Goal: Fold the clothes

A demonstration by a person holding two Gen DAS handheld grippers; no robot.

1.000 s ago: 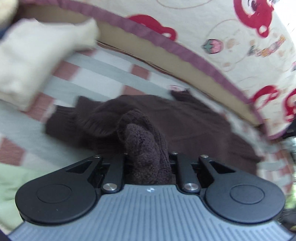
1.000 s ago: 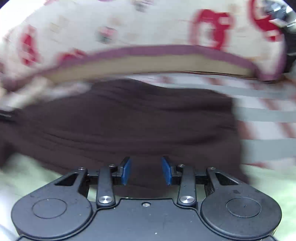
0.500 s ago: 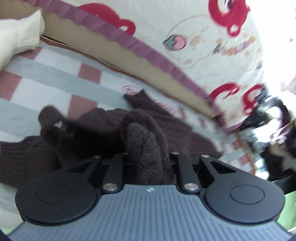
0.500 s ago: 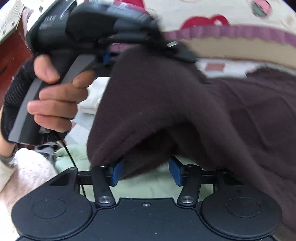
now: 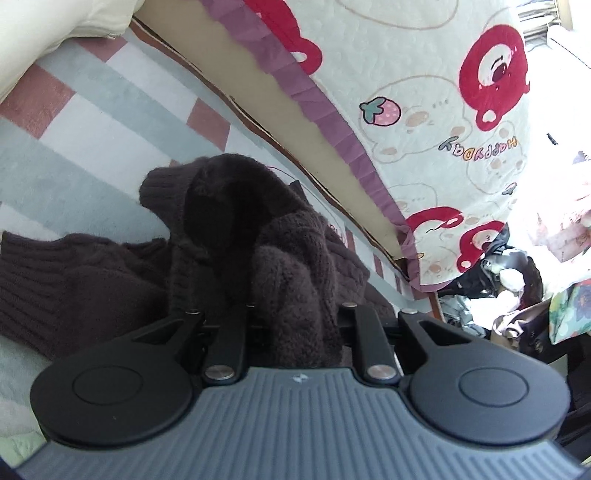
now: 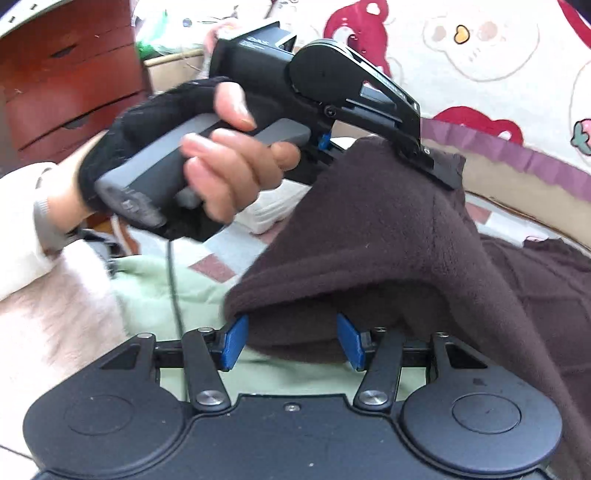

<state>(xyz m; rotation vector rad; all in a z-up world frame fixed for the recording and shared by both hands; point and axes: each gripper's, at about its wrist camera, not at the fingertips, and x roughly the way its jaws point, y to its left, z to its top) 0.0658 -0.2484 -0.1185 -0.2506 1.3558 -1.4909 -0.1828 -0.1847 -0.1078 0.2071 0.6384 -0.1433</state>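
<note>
A dark brown knitted sweater (image 5: 110, 280) lies crumpled on the bed. My left gripper (image 5: 295, 314) is shut on a thick bunch of it and holds that part up. In the right wrist view a gloved hand (image 6: 221, 166) holds the left gripper (image 6: 432, 162), whose tip clamps the sweater (image 6: 369, 240) at its peak. The cloth drapes down from there like a tent. My right gripper (image 6: 291, 343) sits under the hanging edge, and its jaws are opening. The sweater's lower fold sags between the blue pads (image 6: 234, 343), which do not press on it.
The bed has a striped grey, white and pink blanket (image 5: 92, 122). A quilt with red bears (image 5: 424, 92) hangs along its far side. A cream pillow (image 5: 55, 29) lies at the far left. A pale green garment (image 6: 155, 288) and wooden drawers (image 6: 66, 81) are at the left.
My right gripper swung left to face the left gripper and its jaws widened around the sweater's hanging edge. The left gripper turned, carrying its bunch of sweater over the rest.
</note>
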